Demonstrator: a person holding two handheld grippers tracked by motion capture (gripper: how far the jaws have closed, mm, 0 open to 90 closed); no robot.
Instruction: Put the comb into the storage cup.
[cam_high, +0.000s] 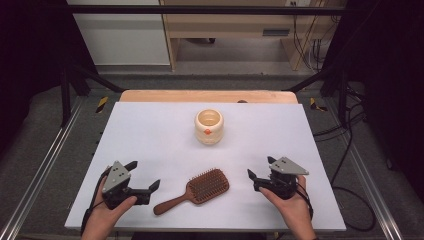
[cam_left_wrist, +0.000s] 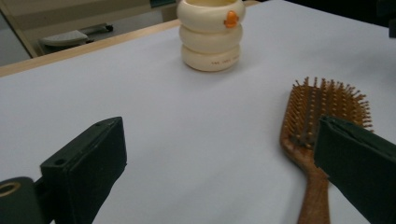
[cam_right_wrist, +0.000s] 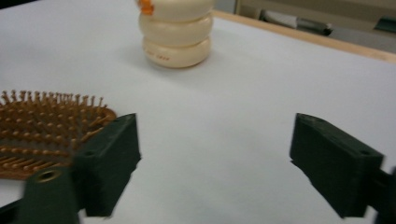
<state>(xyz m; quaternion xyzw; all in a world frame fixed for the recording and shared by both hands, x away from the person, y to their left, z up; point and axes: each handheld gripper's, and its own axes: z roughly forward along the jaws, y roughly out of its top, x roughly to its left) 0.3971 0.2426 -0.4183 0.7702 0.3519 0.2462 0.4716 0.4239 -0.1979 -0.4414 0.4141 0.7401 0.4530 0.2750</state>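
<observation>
A brown wooden paddle hairbrush (cam_high: 200, 189) lay bristles-up near the front edge of the white table (cam_high: 150, 130), its handle pointing toward the person's left and its oval head toward the right. The left gripper (cam_high: 145, 174) and the right gripper (cam_high: 260, 167) flanked the brush, one on each side, neither touching it. Both stood released, their black jaws spread wide over bare tabletop with nothing between them. In the left gripper view the brush (cam_left_wrist: 317, 140) lay just beside the right-hand jaw; in the right gripper view its bristled head (cam_right_wrist: 46, 130) lay beside the left-hand jaw. A cream ribbed ceramic pot with an orange knob (cam_high: 208, 126) stood upright farther back, well apart from the brush.
</observation>
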